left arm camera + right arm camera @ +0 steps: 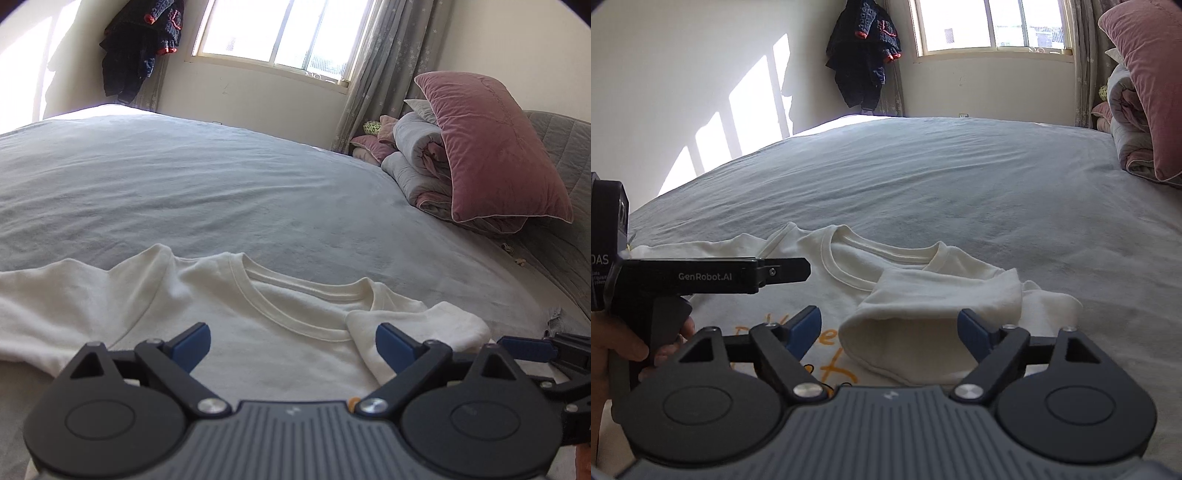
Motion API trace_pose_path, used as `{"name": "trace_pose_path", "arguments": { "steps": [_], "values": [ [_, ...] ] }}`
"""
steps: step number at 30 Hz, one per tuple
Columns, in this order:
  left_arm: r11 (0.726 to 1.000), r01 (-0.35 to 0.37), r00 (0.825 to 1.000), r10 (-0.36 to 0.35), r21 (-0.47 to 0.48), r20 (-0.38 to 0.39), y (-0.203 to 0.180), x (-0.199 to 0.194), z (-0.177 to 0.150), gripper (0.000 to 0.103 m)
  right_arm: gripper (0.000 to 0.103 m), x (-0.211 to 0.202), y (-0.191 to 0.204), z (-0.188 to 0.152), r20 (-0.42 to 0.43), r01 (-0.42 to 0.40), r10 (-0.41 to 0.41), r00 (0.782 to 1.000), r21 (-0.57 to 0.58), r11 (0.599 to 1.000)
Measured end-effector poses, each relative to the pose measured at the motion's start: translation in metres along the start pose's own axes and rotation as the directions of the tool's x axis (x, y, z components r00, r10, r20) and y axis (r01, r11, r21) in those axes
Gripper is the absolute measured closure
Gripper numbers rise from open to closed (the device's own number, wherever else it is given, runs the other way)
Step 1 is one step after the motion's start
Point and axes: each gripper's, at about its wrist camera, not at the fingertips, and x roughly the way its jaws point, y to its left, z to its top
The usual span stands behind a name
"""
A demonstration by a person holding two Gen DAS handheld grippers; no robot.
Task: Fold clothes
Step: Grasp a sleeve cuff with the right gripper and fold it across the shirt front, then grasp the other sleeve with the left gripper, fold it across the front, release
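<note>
T-shirt [894,291], cream with orange lettering on its chest, lies face up near the bed's [923,177] near edge, collar pointing toward the far edge and the window. Its right sleeve [923,325] is already turned inward across the chest; the left sleeve [55,302] lies spread flat toward the bed's left side.

Your left gripper [293,347] hovers just above the chest below the collar [295,295], jaws spread wide and holding nothing. Your right gripper [890,332] sits low over the folded sleeve, likewise spread wide with no cloth between its blue pads [971,332].

Judging by this layout, the step in hand is bringing the left sleeve over to match. To do it well:

- Move your left gripper out to the sleeve's cuff and pinch both layers of fabric, not just the top one.
- Lift only enough to clear the chest, so the body does not drag across the sheet.
- Lay the fold parallel to the shirt's side, mirroring the right sleeve.
- Use your right gripper to pin the folded sleeve if the body starts to shift.

Soft knit like this probably bunches easily, so smooth the crease before letting go.
</note>
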Motion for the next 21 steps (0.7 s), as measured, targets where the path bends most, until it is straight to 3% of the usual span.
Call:
{"name": "trace_pose_path", "arguments": {
  "steps": [3,7,12,14,15,17,19,21],
  "values": [
    [0.987,0.04,0.999,-0.037,0.153,-0.022,-0.029,0.005,0.001,0.007,0.015,-0.009,-0.025,-0.004,-0.012,0.099,-0.099,0.995,0.056,0.993],
    [0.929,0.067,0.996,-0.043,0.363,-0.074,-0.073,0.021,0.002,0.008,0.015,-0.017,-0.053,-0.012,-0.045,0.202,-0.197,0.979,0.142,0.969],
    [0.859,0.11,0.99,-0.051,0.5,-0.129,-0.114,0.045,-0.002,0.018,0.015,-0.028,-0.072,-0.021,-0.068,0.24,-0.231,0.971,0.202,0.95],
    [0.842,0.108,0.99,-0.043,0.528,-0.133,-0.126,0.054,-0.004,0.03,0.015,-0.031,-0.076,-0.023,-0.069,0.237,-0.227,0.971,0.214,0.948],
    [0.84,0.101,0.991,-0.037,0.532,-0.13,-0.131,0.059,-0.005,0.036,0.014,-0.032,-0.077,-0.023,-0.07,0.234,-0.224,0.972,0.219,0.947],
    [0.85,0.086,0.992,-0.022,0.519,-0.127,-0.135,0.065,-0.004,0.06,0.013,-0.031,-0.077,-0.025,-0.075,0.219,-0.208,0.975,0.214,0.952],
    [0.881,0.07,0.993,-0.018,0.467,-0.116,-0.131,0.067,-0.001,0.078,0.013,-0.029,-0.076,-0.026,-0.082,0.206,-0.193,0.978,0.213,0.955],
    [0.919,0.032,0.998,-0.01,0.394,-0.058,-0.12,0.059,0.004,0.085,0.013,-0.025,-0.075,-0.026,-0.087,0.183,-0.168,0.982,0.21,0.96]
  ]
}}
